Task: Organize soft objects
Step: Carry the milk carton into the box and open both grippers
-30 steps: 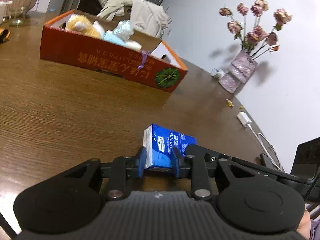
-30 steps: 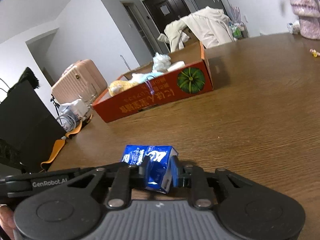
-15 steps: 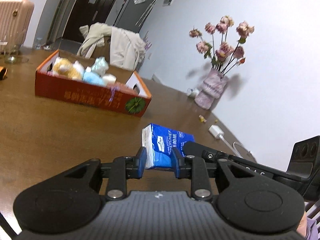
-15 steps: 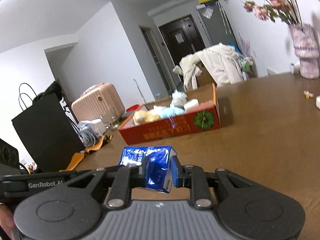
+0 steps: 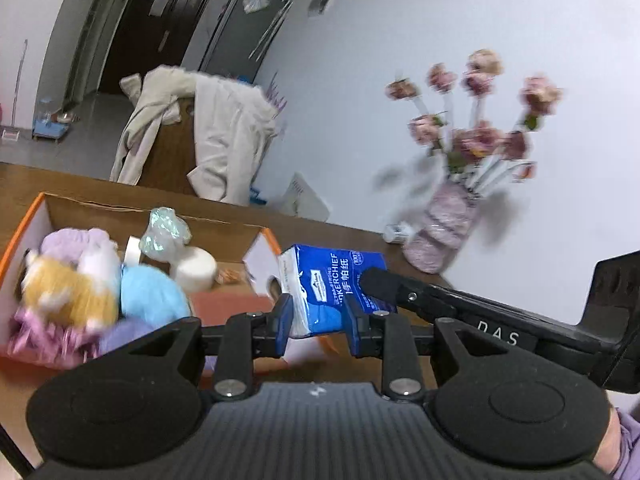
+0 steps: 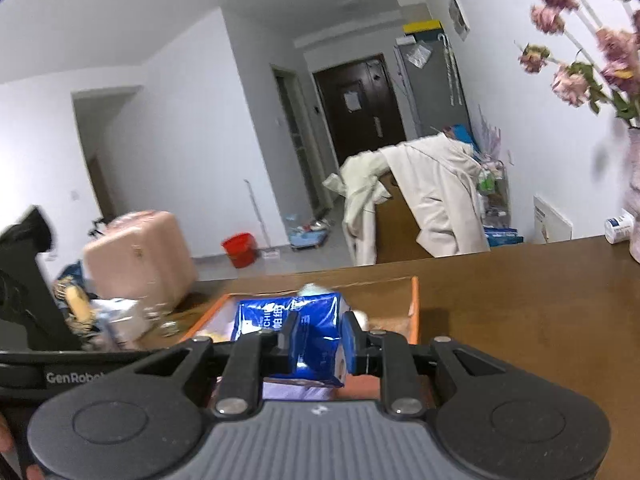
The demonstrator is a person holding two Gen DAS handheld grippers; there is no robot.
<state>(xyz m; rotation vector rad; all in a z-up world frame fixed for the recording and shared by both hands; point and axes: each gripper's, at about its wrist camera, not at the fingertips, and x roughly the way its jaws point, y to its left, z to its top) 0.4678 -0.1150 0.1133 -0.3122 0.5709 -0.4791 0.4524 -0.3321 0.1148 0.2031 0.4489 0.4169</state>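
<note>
Since a second ago the blue tissue pack (image 5: 334, 284) has been coming up off the table (image 6: 520, 300) and travelling toward the orange cardboard box (image 5: 24, 220); it was low over bare wood then, and now it is hanging above the box's near right corner.

The left gripper (image 5: 318, 322) is pinching one end of the pack, its blue pads pressing in on both sides at a narrow spread. The right gripper (image 6: 318, 344) is clamping the other end the same way, its fingers denting the wrapper. The two tools are facing each other across the pack, which is clear of the table and of the box.

Inside the box, toward its left end, a yellow and white plush toy (image 5: 68, 288) is lying among lilac soft things, with a light blue plush (image 5: 152, 292) touching it on the right. A white roll (image 5: 196, 268) and a crinkly pale green wrapped item (image 5: 164, 232) are sitting nearer the box's far wall.

Near the table's far right edge a pink vase of dried roses (image 5: 448, 224) is standing against the wall. A cream coat (image 6: 432, 204) is draping over a chair beyond the table's far edge, and a pink suitcase (image 6: 138, 256) is standing on the floor to the left.
</note>
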